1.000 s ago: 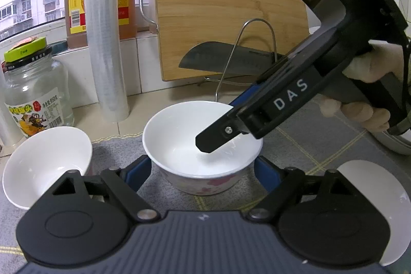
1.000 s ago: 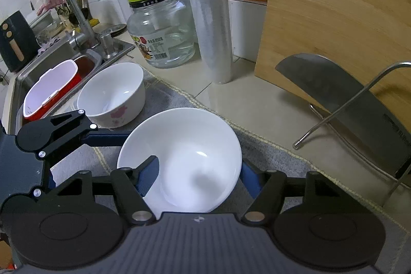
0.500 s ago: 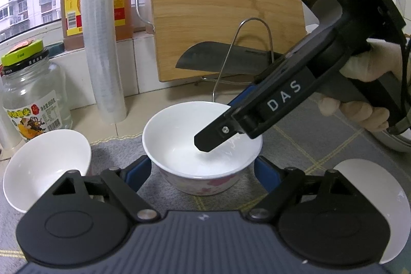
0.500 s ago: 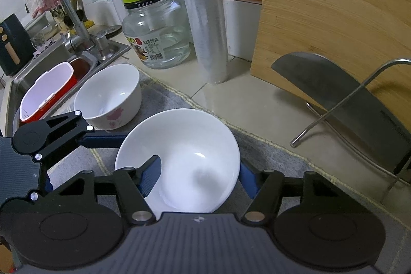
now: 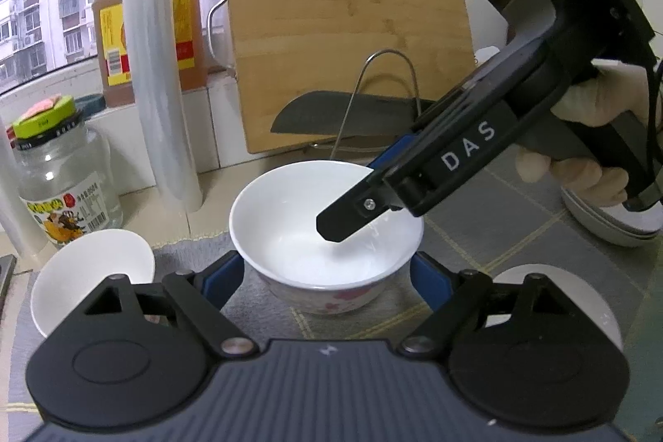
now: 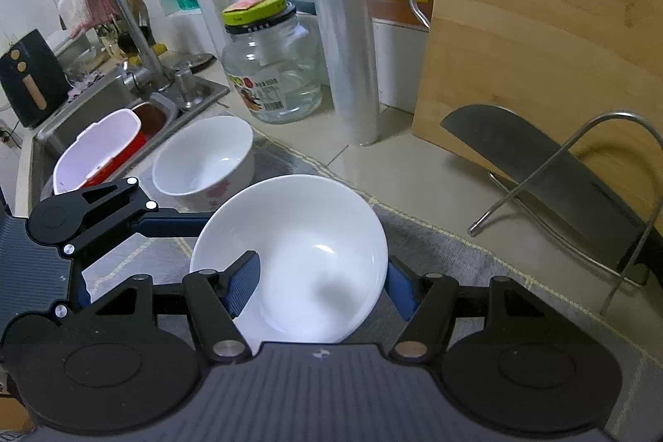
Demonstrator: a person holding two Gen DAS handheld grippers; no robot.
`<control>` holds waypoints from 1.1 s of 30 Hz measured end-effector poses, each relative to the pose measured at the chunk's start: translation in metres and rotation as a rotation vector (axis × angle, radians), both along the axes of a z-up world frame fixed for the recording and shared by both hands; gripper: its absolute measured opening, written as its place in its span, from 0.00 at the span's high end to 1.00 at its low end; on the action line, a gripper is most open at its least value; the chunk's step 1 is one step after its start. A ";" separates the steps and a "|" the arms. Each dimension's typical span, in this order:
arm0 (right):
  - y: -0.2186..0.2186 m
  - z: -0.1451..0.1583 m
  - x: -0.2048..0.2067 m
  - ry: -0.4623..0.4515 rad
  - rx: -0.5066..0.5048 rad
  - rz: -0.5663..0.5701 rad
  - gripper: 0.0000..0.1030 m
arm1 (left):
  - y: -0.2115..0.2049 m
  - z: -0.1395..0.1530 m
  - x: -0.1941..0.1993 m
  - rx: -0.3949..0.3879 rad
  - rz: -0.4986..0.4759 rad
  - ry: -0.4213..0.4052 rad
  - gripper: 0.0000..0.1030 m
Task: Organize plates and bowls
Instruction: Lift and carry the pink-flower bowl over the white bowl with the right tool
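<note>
On the grey mat (image 5: 489, 218) in front of the counter wall, a white bowl with a pink floral print (image 5: 327, 230) is seen standing upright, framed between the blue fingers (image 5: 223, 276) of the left gripper (image 5: 327, 276); the jaws are spread wide to either side of the bowl's base, and contact with its wall cannot be told. The right gripper (image 6: 319, 284) is seen reaching over the same bowl (image 6: 290, 259), one finger inside the rim and the other outside the wall; the jaws are set about as wide as the bowl wall region allows, but whether the rim is actually pinched cannot be told. In the left wrist view the black fingertip (image 5: 344, 222) of the right gripper is shown hanging above the bowl's inner surface. A second floral bowl (image 6: 203, 160) is placed just beside, toward the sink (image 6: 103, 102). A partly hidden white dish (image 5: 580, 297) is seen at the lower right, and stacked plates (image 5: 605, 218) further right behind the gloved hand (image 5: 588, 135). A glass jar with a green lid (image 6: 269, 69), a roll of cling film (image 6: 344, 27), a wooden cutting board (image 6: 538, 27) and a cleaver on a wire rack (image 6: 559, 168) are lined along the wall.
</note>
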State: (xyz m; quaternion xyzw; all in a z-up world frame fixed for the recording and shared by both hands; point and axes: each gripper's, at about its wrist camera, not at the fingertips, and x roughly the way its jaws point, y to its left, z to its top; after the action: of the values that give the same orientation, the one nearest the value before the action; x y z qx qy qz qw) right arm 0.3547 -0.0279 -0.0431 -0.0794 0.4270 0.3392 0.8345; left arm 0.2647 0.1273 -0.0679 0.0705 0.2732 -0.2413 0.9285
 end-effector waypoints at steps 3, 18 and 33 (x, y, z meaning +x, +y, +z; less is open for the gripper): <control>-0.002 0.006 -0.009 -0.013 -0.003 0.004 0.31 | -0.001 0.006 -0.008 0.002 -0.004 -0.010 0.16; -0.015 0.033 -0.055 -0.077 0.011 0.016 0.31 | -0.011 0.030 -0.048 0.015 -0.005 -0.050 0.15; -0.033 0.041 -0.094 -0.092 0.008 0.012 0.31 | -0.024 0.039 -0.081 0.001 -0.012 -0.047 0.15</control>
State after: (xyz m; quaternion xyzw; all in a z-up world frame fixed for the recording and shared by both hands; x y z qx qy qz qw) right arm 0.2603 -0.0608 -0.0026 -0.0941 0.3863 0.3418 0.8515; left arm 0.1838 0.1029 -0.0292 0.0781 0.2508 -0.2449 0.9333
